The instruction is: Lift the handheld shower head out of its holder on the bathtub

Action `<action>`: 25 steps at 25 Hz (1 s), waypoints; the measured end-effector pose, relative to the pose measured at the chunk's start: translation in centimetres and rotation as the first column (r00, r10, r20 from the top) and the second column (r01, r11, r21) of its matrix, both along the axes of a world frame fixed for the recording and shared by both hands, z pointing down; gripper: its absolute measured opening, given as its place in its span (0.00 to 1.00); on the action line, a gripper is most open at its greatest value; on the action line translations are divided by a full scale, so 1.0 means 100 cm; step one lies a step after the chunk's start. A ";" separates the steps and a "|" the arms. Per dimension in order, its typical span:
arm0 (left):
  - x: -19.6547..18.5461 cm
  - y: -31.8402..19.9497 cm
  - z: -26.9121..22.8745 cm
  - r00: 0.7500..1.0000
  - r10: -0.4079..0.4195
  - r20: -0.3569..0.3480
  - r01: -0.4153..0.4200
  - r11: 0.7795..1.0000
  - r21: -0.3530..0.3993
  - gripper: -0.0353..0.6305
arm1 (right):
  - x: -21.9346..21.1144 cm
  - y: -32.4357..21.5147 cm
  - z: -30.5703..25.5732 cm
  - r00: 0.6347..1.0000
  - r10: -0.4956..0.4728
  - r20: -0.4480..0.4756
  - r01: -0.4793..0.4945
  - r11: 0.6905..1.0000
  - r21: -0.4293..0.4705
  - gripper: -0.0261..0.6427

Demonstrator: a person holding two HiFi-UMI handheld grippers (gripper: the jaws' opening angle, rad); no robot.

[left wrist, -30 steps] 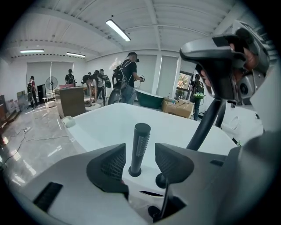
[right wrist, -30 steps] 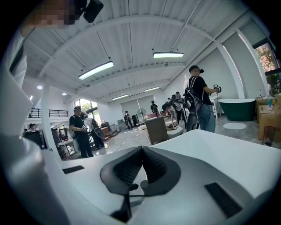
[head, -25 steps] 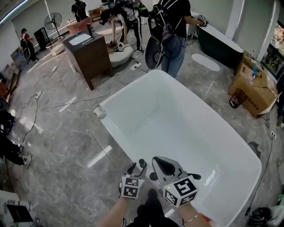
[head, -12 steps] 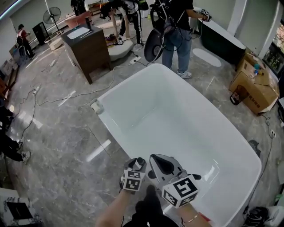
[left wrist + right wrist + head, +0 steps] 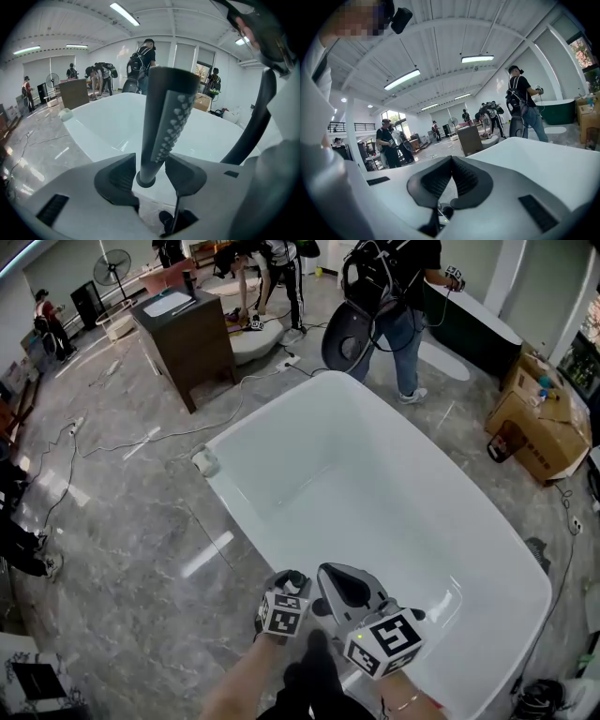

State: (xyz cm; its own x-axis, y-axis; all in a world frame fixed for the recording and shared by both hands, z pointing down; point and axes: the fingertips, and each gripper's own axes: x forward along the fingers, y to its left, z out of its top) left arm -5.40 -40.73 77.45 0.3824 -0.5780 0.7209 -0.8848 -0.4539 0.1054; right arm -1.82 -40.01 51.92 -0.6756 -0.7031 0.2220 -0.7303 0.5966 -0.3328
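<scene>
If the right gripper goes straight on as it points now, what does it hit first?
Nothing close. The right gripper, jaws together and empty, points past the bathtub over open floor. The first thing in line looks like the brown cabinet, far off, though depth is unclear.

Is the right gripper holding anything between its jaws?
No, in the right gripper view the right gripper has its jaws pressed together with nothing between them.
</scene>
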 end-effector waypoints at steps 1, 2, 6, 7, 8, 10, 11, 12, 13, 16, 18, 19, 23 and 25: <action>-0.001 0.000 0.001 1.000 -0.001 0.002 0.001 1.000 -0.005 0.36 | -0.001 0.000 0.000 1.000 0.000 0.004 0.000 1.000 -0.002 0.05; -0.002 0.001 0.002 1.000 -0.002 0.007 0.003 1.000 -0.014 0.36 | -0.002 0.000 -0.001 1.000 0.000 0.006 0.000 1.000 -0.004 0.05; -0.003 -0.004 0.003 1.000 -0.006 0.023 0.006 1.000 -0.026 0.35 | -0.002 -0.005 -0.004 1.000 0.000 0.006 0.000 1.000 -0.008 0.05; -0.003 -0.006 0.004 1.000 -0.002 0.026 0.003 1.000 -0.024 0.34 | -0.003 -0.006 -0.003 1.000 0.000 0.006 0.000 1.000 -0.008 0.05; -0.003 -0.008 0.005 1.000 0.002 0.027 -0.001 1.000 -0.022 0.34 | -0.003 -0.008 -0.002 1.000 0.000 0.007 0.000 1.000 -0.009 0.05; -0.002 -0.009 0.009 0.999 0.012 0.032 -0.012 1.000 -0.015 0.32 | -0.003 -0.010 0.001 1.000 -0.001 0.010 0.001 1.000 -0.009 0.05; -0.001 -0.009 0.010 0.999 0.016 0.035 -0.015 1.000 -0.010 0.30 | -0.003 -0.010 0.002 1.000 -0.001 0.012 0.001 1.000 -0.010 0.05; -0.001 -0.009 0.012 0.999 0.017 0.038 -0.017 1.000 -0.006 0.28 | -0.004 -0.009 0.004 1.000 0.000 0.014 0.000 1.000 -0.011 0.05; -0.001 -0.008 0.013 0.999 0.017 0.038 -0.017 1.000 -0.004 0.28 | -0.004 -0.008 0.006 1.000 0.001 0.015 -0.001 1.000 -0.012 0.05; -0.004 -0.005 0.015 0.999 0.024 0.039 -0.024 1.000 -0.010 0.28 | -0.006 -0.006 0.007 1.000 0.004 0.016 -0.004 1.000 -0.015 0.05; -0.004 -0.003 0.012 0.999 0.031 0.036 -0.031 1.000 -0.007 0.28 | -0.006 -0.005 0.006 1.000 0.005 0.019 -0.004 1.000 -0.015 0.05; -0.004 -0.004 0.009 0.999 0.031 0.031 -0.031 1.000 0.000 0.28 | -0.007 -0.004 0.006 1.000 0.003 0.020 -0.003 1.000 -0.014 0.05; 0.000 -0.008 -0.007 0.999 0.035 0.017 -0.035 0.999 0.028 0.28 | -0.003 -0.006 0.003 1.000 0.013 0.020 -0.012 1.000 -0.018 0.05; 0.000 -0.010 -0.015 0.999 0.036 0.012 -0.036 0.999 0.039 0.28 | -0.002 -0.006 0.001 1.000 0.020 0.024 -0.019 1.000 -0.022 0.05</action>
